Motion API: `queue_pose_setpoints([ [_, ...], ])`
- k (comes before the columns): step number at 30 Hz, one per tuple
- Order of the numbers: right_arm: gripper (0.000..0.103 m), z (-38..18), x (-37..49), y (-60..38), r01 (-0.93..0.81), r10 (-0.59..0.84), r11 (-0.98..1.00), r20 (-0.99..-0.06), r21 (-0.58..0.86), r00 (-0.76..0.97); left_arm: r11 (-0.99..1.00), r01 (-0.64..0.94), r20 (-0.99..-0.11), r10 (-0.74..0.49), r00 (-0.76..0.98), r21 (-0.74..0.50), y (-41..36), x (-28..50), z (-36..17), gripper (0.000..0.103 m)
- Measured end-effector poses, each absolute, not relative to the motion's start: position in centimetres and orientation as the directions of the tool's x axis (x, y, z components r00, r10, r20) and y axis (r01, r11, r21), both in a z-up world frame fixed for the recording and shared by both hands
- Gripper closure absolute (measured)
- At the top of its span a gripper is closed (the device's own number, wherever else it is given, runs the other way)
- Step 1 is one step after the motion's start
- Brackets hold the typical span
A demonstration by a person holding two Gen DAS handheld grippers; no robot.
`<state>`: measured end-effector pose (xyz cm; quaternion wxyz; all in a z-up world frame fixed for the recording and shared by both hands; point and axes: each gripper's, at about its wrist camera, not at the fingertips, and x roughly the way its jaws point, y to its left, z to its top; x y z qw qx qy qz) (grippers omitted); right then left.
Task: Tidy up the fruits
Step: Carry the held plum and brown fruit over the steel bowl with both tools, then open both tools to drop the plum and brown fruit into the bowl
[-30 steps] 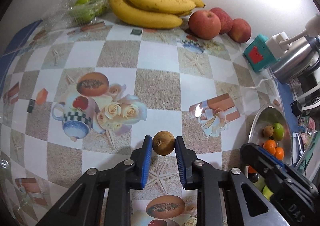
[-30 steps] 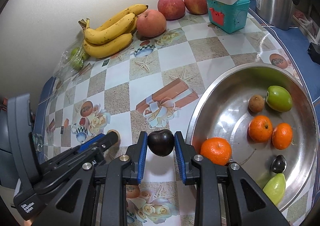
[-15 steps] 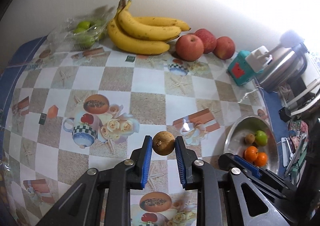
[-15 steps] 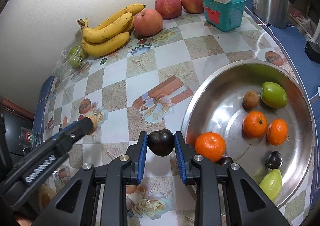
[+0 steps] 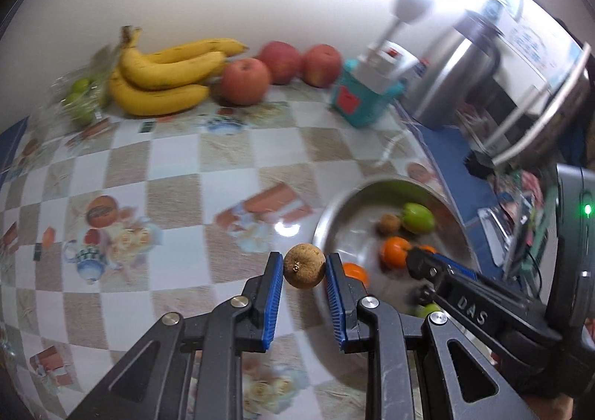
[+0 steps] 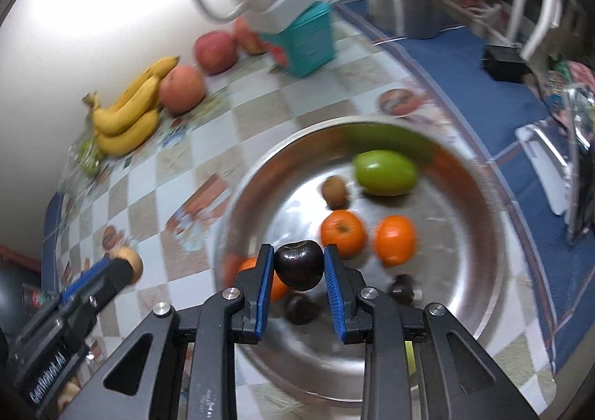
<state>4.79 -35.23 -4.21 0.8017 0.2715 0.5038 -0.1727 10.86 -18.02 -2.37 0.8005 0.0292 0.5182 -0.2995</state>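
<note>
Left tool [image 5: 304, 267]: clenched on a small brown fruit [image 5: 304, 266], both blue pads touching it; lower centre of the left wrist frame, above the counter [image 5: 178, 152] just left of the bowl rim.
Right tool [image 6: 298, 265]: clenched on a dark cherry [image 6: 298, 265], lower centre of the right wrist frame, over the near inner part of the bowl.
Steel bowl [image 6: 479, 271]: centre right of the right wrist frame; held two oranges [image 6: 342, 232] side by side, a third partly hidden behind the left pad, a green fruit [image 6: 385, 173], a small brown fruit beside it, and two dark fruits near the tool.
Bananas [image 5: 160, 80]: upper left of the left wrist frame, against the wall.
Apples [image 5: 245, 81]: three, just right of the bananas.
Teal box [image 5: 362, 100]: right of the apples, a white plug block on top.
Bagged green fruit [image 5: 80, 100]: far left, beside the bananas.
</note>
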Motion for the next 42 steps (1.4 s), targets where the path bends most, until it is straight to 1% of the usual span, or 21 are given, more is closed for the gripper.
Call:
queue_pose_setpoints([
  [5, 0.074, -4.1, 4.2, -35.8, 0.557, -0.003, 0.787, -0.902, 0.264, 0.431, 0.784, 0.561, -0.853, -0.463, 0.241, -0.267, -20.2, 9.5, -2.8, 0.078],
  [9, 0.074, -4.3, 4.1, -35.6, 0.565, -0.015, 0.789, -0.911, 0.242, 0.411, 0.781, 0.575, -0.877, -0.430, 0.212, -0.244, -21.2, 8.9, -3.9, 0.078],
  [15, 0.074, -5.5, 3.6, -36.1, 0.585, 0.003, 0.772, -0.922, 0.247, 0.386, 0.780, 0.579, -0.898, -0.403, 0.177, -0.236, -21.9, 8.4, -5.3, 0.078],
  [28, 0.074, -7.2, 3.2, -36.1, 0.610, 0.040, 0.752, -0.941, 0.249, 0.335, 0.798, 0.530, -0.913, -0.395, 0.101, -0.287, -21.8, 8.7, -7.4, 0.077],
  [33, 0.074, -7.4, 3.4, -36.1, 0.612, 0.054, 0.747, -0.942, 0.259, 0.332, 0.808, 0.505, -0.910, -0.402, 0.098, -0.302, -21.4, 9.0, -7.5, 0.075],
  [37, 0.073, -7.7, 3.5, -36.2, 0.612, 0.055, 0.749, -0.945, 0.253, 0.323, 0.815, 0.487, -0.906, -0.411, 0.103, -0.315, -20.8, 9.4, -7.3, 0.066],
  [42, 0.072, -7.2, 3.6, -36.0, 0.600, 0.046, 0.758, -0.940, 0.254, 0.339, 0.823, 0.477, -0.900, -0.415, 0.131, -0.309, -20.2, 9.7, -6.6, 0.066],
])
